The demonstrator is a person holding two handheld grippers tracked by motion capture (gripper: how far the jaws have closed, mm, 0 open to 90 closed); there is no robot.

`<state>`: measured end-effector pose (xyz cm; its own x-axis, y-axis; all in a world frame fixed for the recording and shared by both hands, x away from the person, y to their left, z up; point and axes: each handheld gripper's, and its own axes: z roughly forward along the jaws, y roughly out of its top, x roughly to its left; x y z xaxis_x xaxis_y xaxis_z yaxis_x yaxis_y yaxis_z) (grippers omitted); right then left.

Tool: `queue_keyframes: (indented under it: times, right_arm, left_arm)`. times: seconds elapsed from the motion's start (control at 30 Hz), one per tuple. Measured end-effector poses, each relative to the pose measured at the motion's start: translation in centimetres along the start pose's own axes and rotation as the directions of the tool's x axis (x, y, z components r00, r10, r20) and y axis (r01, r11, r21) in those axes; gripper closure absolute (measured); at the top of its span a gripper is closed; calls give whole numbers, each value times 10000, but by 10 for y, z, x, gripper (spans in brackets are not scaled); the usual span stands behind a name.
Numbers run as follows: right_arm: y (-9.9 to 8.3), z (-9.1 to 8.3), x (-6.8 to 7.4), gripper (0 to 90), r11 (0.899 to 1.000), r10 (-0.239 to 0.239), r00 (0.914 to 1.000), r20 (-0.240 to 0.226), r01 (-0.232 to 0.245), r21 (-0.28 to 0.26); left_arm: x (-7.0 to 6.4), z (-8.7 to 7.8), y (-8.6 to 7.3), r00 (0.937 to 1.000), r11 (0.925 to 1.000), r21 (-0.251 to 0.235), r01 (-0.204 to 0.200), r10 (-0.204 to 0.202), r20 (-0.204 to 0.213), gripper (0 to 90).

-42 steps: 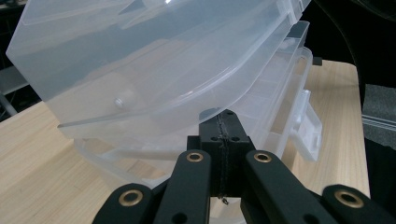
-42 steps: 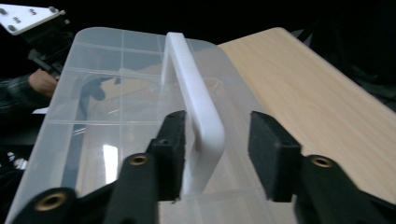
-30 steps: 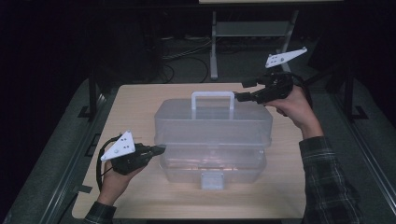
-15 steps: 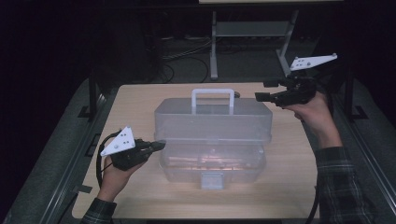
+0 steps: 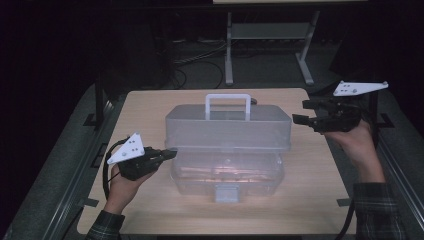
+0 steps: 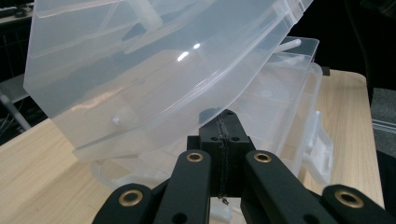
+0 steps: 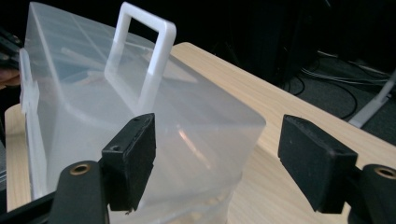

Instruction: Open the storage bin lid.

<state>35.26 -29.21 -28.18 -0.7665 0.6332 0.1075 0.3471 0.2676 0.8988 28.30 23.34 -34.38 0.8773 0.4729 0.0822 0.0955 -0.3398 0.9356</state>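
1. The clear plastic box (image 5: 227, 150) sits mid-table (image 5: 150, 105), its lid (image 5: 228, 127) raised and tilted back on the far hinge, white handle (image 5: 228, 102) on top.
2. My left gripper (image 5: 169, 153) has its jaws pressed together at the box's left end, right under the lid's lower edge; whether it props the lid or just touches it, I cannot tell.
3. My right gripper (image 5: 304, 111) hangs spread wide beside the lid's right end, clear of it.
4. Risk as I judge it: the lid rests on little or nothing, so if my left tip slides out, the lid could drop shut.
5. A sideways shove from the left could also skid the light box across the smooth wood.
6. Count: one box, one lid, one handle, one front latch (image 5: 226, 192), two grippers.
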Motion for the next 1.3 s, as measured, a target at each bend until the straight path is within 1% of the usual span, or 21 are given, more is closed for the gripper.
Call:
queue_keyframes:
  times: [0.07, 0.1, 0.13, 0.17, 0.23, 0.3, 0.4, 0.43, 0.47, 0.5, 0.53, 0.63, 0.67, 0.7, 0.73, 0.8, 0.97, 1.3]
  right_arm:
    - [-4, -1, 1, 296, 10000, 87, 10000, 24, -87, 21]
    - [-11, -3, 4, 323, 9999, 111, 9999, 35, -111, 83]
    - [-11, -3, 4, 323, 9999, 111, 9999, 35, -111, 83]
    - [-19, -6, 7, 410, 9999, 98, 10000, 14, -98, 94]
    - [-27, -9, 10, 478, 9999, 118, 9999, -84, -118, -15]
    - [-35, -11, 15, 570, 9998, 174, 9997, -149, -174, 31]
    - [-50, -13, 23, 749, 9998, 173, 9997, -159, -171, 106]
    - [-55, -13, 26, 801, 9997, 200, 9994, -291, -196, 135]
    - [-55, -13, 26, 801, 9997, 200, 9994, -291, -196, 135]
    - [-64, -11, 32, 877, 9994, 171, 9984, -546, -154, 326]
    - [-67, -10, 34, 896, 9993, 152, 9978, -652, -129, 364]
    - [-73, -5, 41, 899, 9988, 239, 9944, -1027, -195, 445]
    - [-73, -3, 44, 899, 9984, 176, 9941, -1074, -118, 546]
    - [-73, -2, 46, 899, 9984, 158, 9930, -1172, -93, 555]
    - [-73, -2, 46, 899, 9984, 158, 9930, -1172, -93, 555]
    - [-71, 1, 51, 899, 9987, 20, 9911, -1332, 47, 499]
    - [-67, 5, 53, 899, 9990, -42, 9895, -1448, 107, 445]
    - [-62, 4, 53, 898, 9991, -123, 9888, -1486, 183, 391]
  left_arm:
    - [0, 0, 1, 10000, 10000, 19, -3, 3, -15, 899]
    - [1, 0, 1, 10000, 10000, 11, 5, -5, -16, 899]
    - [1, 0, 1, 10000, 10000, 11, 5, -5, -16, 898]
    - [1, 0, 1, 10000, 10000, 4, 19, -19, -21, 899]
    - [1, 0, 2, 10000, 10000, 14, -6, 6, -25, 899]
    - [1, 0, 2, 10000, 10000, 24, 1, -1, -14, 899]
    - [1, -1, 2, 10000, 10000, 18, 14, -14, 1, 899]
    - [1, -1, 2, 10000, 10000, 17, 12, -12, 5, 899]
    - [1, -1, 2, 10000, 10000, 17, 12, -12, 5, 899]
    - [1, -1, 2, 10000, 10000, 16, 19, -19, -5, 899]
    - [1, -1, 2, 10000, 10000, 23, 8, -7, -19, 898]
    - [1, -1, 3, 10000, 10000, 29, 6, -6, -21, 899]
    - [1, -1, 3, 10000, 10000, 38, 18, -18, -10, 899]
    - [1, -1, 3, 10000, 10000, 39, 3, -3, -23, 898]
    - [1, -1, 3, 10000, 10000, 39, 3, -3, -23, 899]
    - [2, -1, 3, 10000, 10000, 52, 24, -24, -4, 899]
    - [4, -1, 5, 10000, 10000, -7, 62, -62, 2, 899]
    - [6, -1, 9, 10000, 10000, -29, 73, -73, 16, 898]
